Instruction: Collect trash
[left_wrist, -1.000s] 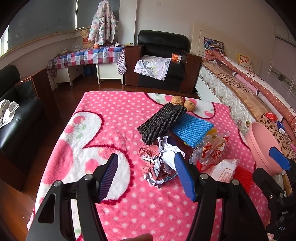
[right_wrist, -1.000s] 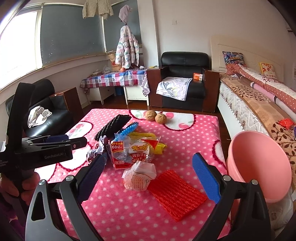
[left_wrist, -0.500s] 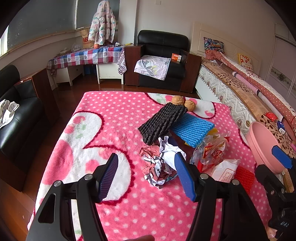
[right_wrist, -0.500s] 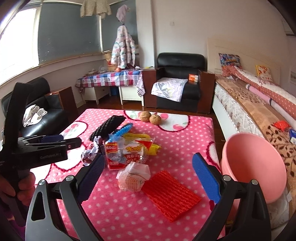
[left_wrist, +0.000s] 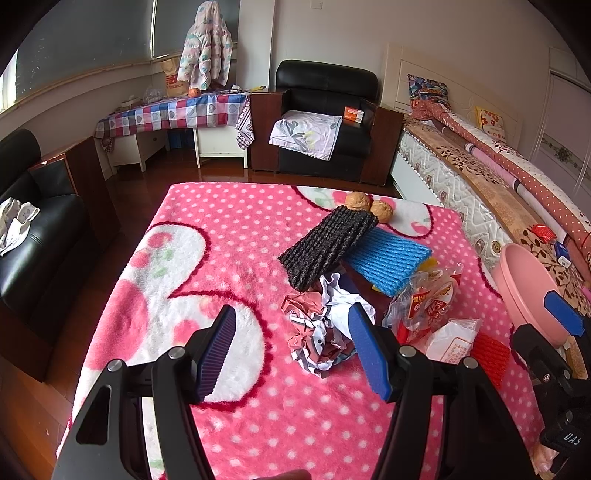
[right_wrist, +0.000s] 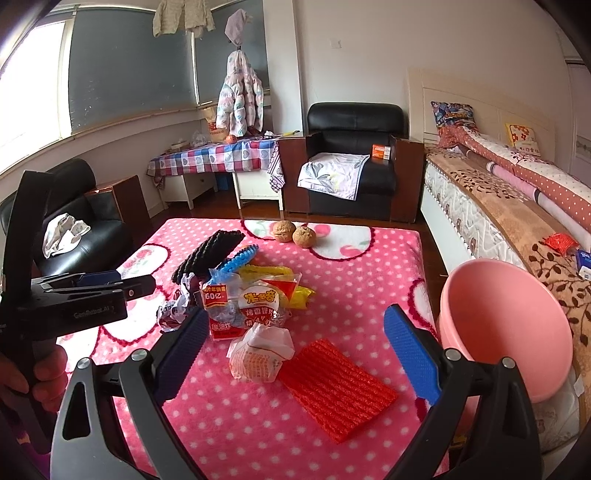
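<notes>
We log both claws spread wide and empty: left gripper above the blanket, just left of the paper wad; right gripper over the small wrapper and red mesh. Snack bag behind; pink bin at the table's right edge.

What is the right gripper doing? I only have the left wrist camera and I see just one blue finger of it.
Observer: The right gripper is open and holds nothing; the red foam sheet shows between its fingers.
Operator: Any trash in the pink bin?
Observer: None in the part of the pink bin that I can see into.
Operator: What is that yellow bit?
Observer: A crumpled yellow wrapper behind the snack bag.
</notes>
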